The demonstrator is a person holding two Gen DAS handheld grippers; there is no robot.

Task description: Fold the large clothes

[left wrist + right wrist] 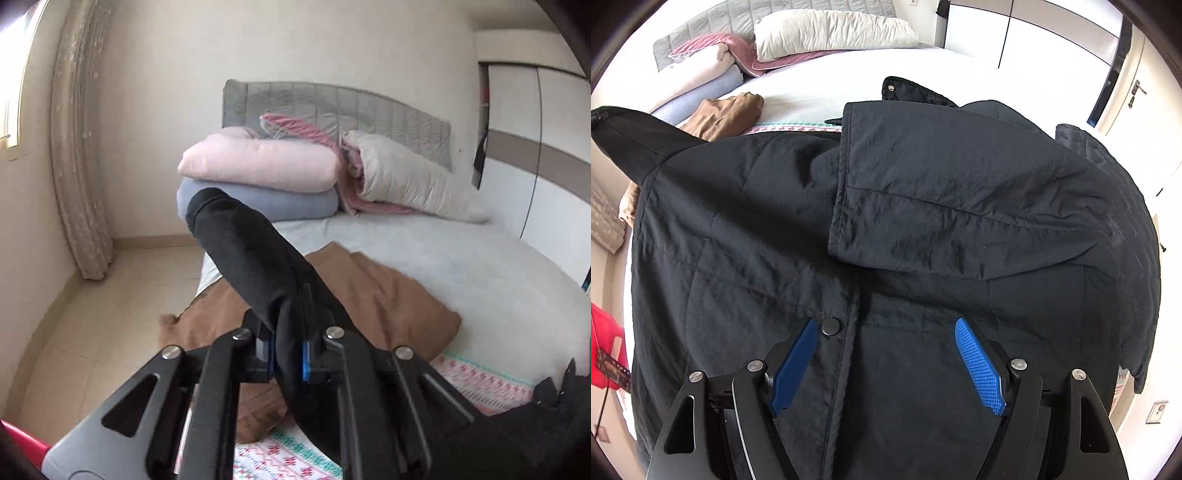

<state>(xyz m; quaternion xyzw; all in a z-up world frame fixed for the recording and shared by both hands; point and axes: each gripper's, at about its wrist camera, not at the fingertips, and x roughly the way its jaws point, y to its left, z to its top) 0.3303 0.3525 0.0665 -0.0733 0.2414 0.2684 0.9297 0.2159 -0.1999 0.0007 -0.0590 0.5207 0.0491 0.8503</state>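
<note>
A black jacket [886, 229] lies spread across the near part of the bed [923, 70], one sleeve [960, 192] already folded over its front. The left gripper [288, 354] is clenched on the other sleeve [240, 251], holding it lifted off the bed above a brown garment [388, 295]. The right gripper [886, 362] hangs over the jacket's snap placket, jaws spread wide and released, gripping nothing. Folded bedding [258, 162] is stacked at the far headboard [332, 103].
</note>
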